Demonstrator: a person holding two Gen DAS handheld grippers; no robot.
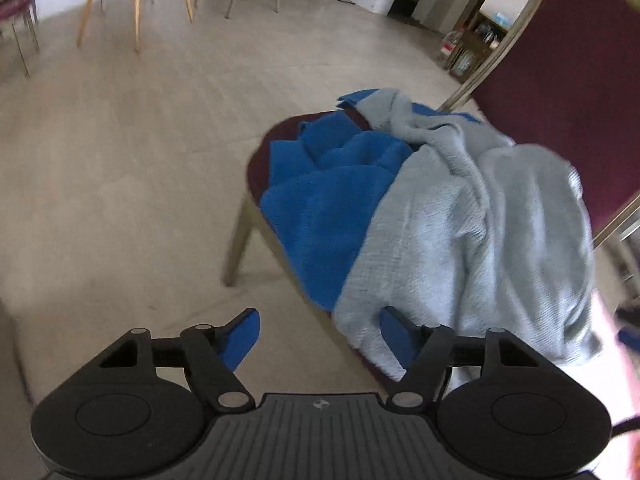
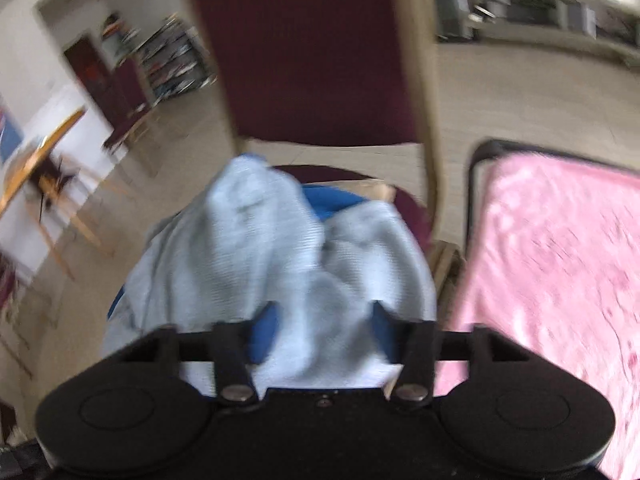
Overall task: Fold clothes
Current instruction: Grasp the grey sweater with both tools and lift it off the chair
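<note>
A light grey knit garment [image 1: 480, 220] lies crumpled over a blue towel-like cloth [image 1: 328, 208] on the seat of a maroon chair [image 1: 256, 160]. My left gripper [image 1: 318, 334] is open at the seat's near corner. Its right finger [image 1: 394, 330] touches the hanging grey hem, while its left finger [image 1: 242, 338] is over bare floor. In the right wrist view, my right gripper [image 2: 324, 330] stands partly open, with the grey garment [image 2: 260, 240] bunched between and over its fingers. A strip of the blue cloth [image 2: 336, 200] shows behind the grey folds.
The chair's maroon back [image 2: 312, 60] rises right behind the pile. A pink patterned surface with a dark rim [image 2: 560, 260] lies to the right of the chair. Wooden chair legs [image 1: 136, 4] stand far off on the pale floor.
</note>
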